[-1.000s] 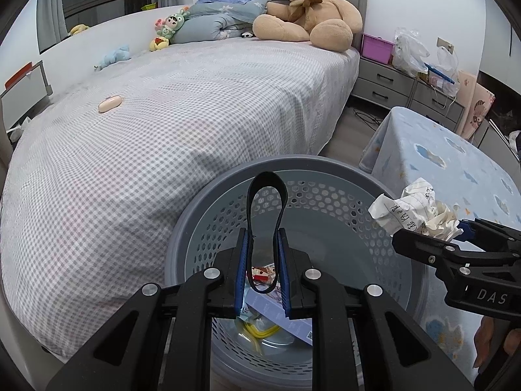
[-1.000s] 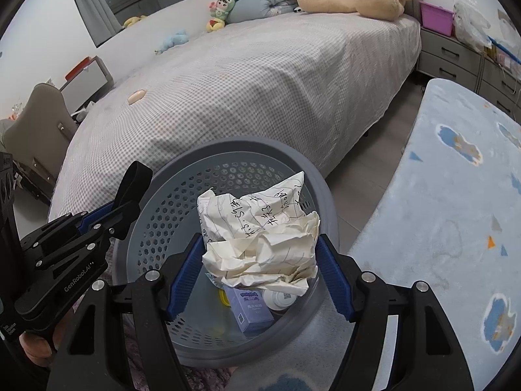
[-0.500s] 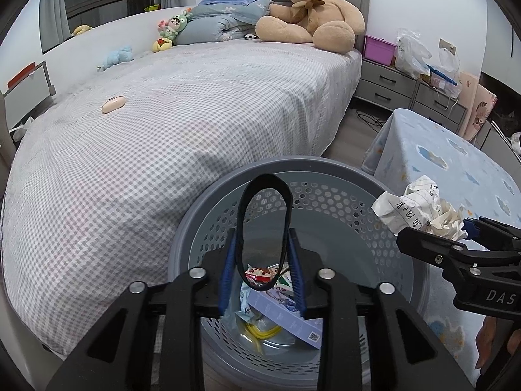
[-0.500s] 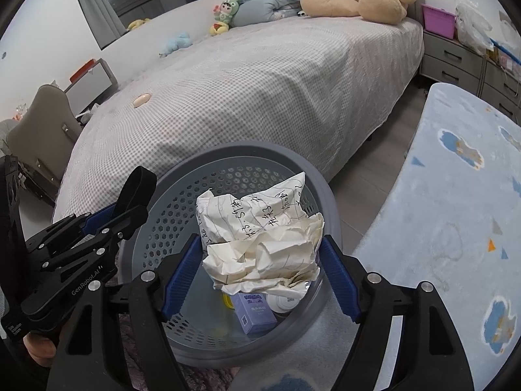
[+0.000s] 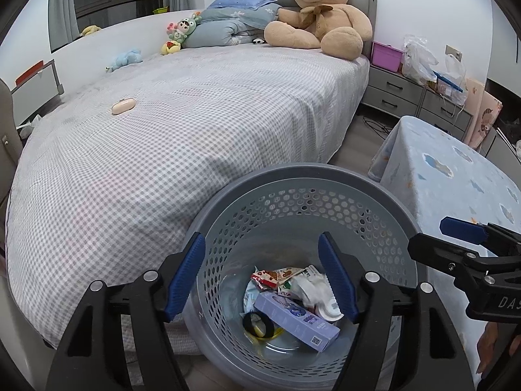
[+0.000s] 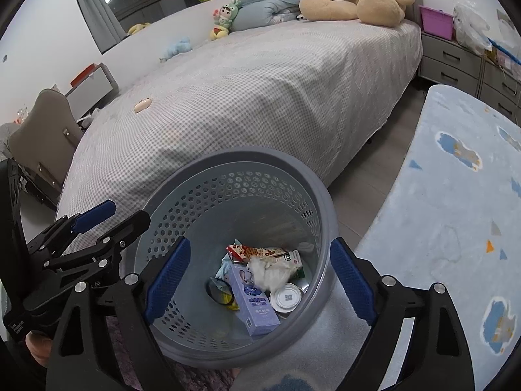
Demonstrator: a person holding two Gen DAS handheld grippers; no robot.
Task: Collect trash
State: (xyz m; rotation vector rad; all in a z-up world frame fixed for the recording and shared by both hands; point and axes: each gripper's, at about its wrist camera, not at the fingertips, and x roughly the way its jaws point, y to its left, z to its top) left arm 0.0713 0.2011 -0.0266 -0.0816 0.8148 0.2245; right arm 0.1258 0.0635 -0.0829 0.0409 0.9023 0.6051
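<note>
A grey perforated trash basket [image 5: 293, 176] [image 6: 247, 158] stands at the foot of the bed. In it lie a black band [image 5: 259, 324] [image 6: 218, 291], a crumpled paper ball [image 5: 311, 288] [image 6: 272, 272], a purple box [image 5: 294, 321] [image 6: 255, 296], a snack wrapper [image 5: 275, 273] and a white lid [image 6: 286, 298]. My left gripper [image 5: 262, 277] is open and empty above the basket. My right gripper [image 6: 259, 280] is open and empty above the basket too; it also shows in the left wrist view [image 5: 462, 231].
A bed [image 5: 162, 130] with a checked cover lies to the left, with a teddy bear [image 5: 320, 13], soft toys and a small pink case [image 5: 123, 106] on it. A blue patterned cloth [image 6: 456, 195] covers a surface to the right. Grey drawers [image 5: 397, 91] stand behind.
Both grippers opened. The black band fell from my left gripper and the crumpled paper from my right gripper into the basket.
</note>
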